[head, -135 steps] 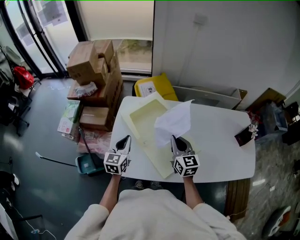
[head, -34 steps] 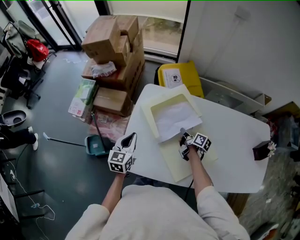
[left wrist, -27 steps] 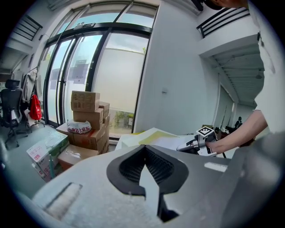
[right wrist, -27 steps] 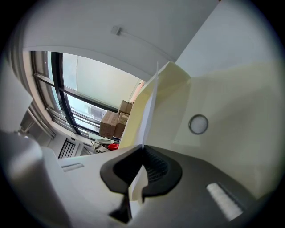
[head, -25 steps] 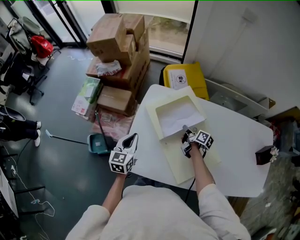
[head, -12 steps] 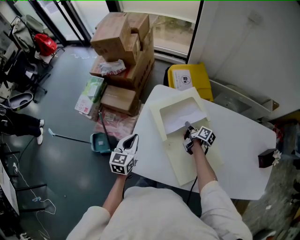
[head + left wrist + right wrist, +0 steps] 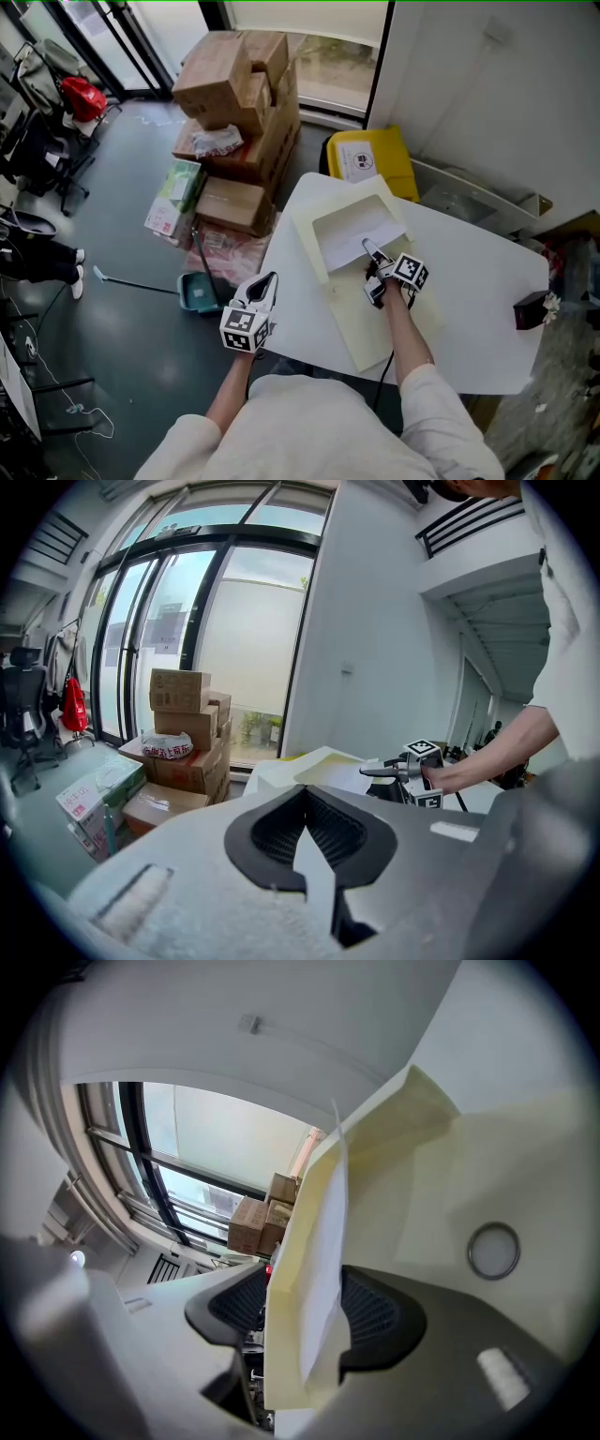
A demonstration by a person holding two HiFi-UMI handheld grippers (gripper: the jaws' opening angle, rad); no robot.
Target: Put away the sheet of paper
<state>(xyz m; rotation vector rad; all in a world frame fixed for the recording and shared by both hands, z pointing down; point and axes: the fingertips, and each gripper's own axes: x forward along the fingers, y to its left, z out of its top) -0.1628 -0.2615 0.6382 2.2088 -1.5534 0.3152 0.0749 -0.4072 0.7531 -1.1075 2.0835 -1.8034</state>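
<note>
- The right claw (image 7: 368, 248) had just been opening; released, it straddled the paper (image 7: 356, 232) and the tray (image 7: 317, 251) wall.
- The paper lay in the tray, just ahead of that claw.
- The left claw (image 7: 267, 279), clenched and empty, hung beside the white table (image 7: 478, 281).
- Cardboard boxes (image 7: 239, 80) stood on the grey floor (image 7: 122, 187) beyond it.

We see a white table (image 7: 469, 319) carrying a pale cream folder (image 7: 352, 323), with a white sheet of paper (image 7: 352, 236) inside it. At the table's right edge sits something black (image 7: 527, 309). The left tongs (image 7: 269, 278) are black-tipped and bear a cube of black-and-white squares. Off the table, the floor (image 7: 122, 375) is dark grey, the cardboard boxes (image 7: 234, 80) brown, the bin (image 7: 370, 159) yellow, the dustpan (image 7: 197, 292) teal and the bag (image 7: 80, 97) red.
</note>
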